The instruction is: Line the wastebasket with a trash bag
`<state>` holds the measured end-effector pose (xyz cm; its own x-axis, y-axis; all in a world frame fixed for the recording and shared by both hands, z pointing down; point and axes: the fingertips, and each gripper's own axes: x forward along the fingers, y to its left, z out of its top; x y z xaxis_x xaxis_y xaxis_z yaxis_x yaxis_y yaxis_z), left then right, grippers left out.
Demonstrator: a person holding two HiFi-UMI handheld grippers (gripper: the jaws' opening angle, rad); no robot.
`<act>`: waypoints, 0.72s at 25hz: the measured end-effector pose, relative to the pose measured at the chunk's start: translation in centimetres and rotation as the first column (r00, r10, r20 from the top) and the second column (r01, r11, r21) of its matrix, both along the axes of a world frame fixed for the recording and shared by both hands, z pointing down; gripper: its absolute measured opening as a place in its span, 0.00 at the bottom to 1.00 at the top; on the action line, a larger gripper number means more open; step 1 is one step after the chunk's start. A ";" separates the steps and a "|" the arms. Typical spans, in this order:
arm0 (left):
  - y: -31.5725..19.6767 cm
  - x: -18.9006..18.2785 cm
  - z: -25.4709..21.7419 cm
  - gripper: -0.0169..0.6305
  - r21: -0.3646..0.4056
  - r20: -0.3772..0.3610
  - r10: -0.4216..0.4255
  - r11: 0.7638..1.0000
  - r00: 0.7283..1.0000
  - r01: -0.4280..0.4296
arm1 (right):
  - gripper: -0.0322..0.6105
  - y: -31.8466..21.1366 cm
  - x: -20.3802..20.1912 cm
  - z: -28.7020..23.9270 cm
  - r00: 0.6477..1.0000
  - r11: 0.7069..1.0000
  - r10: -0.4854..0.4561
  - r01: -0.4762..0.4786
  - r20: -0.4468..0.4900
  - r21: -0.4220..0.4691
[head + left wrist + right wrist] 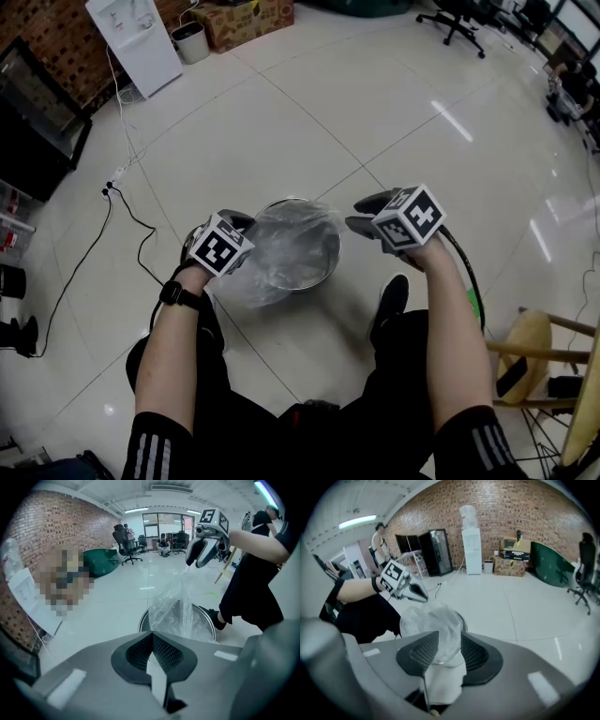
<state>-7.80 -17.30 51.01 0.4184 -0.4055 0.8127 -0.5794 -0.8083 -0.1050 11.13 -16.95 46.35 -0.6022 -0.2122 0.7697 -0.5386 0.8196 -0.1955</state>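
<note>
A round metal wastebasket (334,255) stands on the white tiled floor, with a clear crumpled trash bag (281,242) billowing over its mouth. My left gripper (249,244) is at the bag's left edge, shut on the film; in the left gripper view its jaws (152,632) meet where the bag (176,606) rises from them above the basket (207,619). My right gripper (354,214) hovers at the basket's right rim. Its jaws (446,637) stand open with bunched bag film (436,618) between the pads, which do not press it.
A person's dark shoe (389,305) rests just right of the basket. A wooden stool (544,356) stands at the right. A black cable (122,216) trails across the floor on the left. A water dispenser (136,37), a small bin (190,42) and a cardboard box (246,19) line the far wall.
</note>
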 end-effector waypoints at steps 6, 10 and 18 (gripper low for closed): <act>-0.2 1.0 -0.8 0.02 0.007 -0.028 0.024 1.000 0.999 -0.024 | 0.36 -3.1 -2.2 -0.4 0.978 0.987 0.157 -0.158 0.138 0.000; -0.6 1.5 -0.6 0.02 0.009 -0.011 0.074 0.997 0.997 -0.074 | 0.39 -5.7 -1.4 3.4 0.964 0.967 0.254 -0.256 0.076 0.012; -2.1 -0.1 1.1 0.02 -0.031 0.068 0.130 0.991 0.989 -0.128 | 0.06 -5.8 -2.3 7.8 0.975 0.972 0.209 -0.200 0.075 -0.120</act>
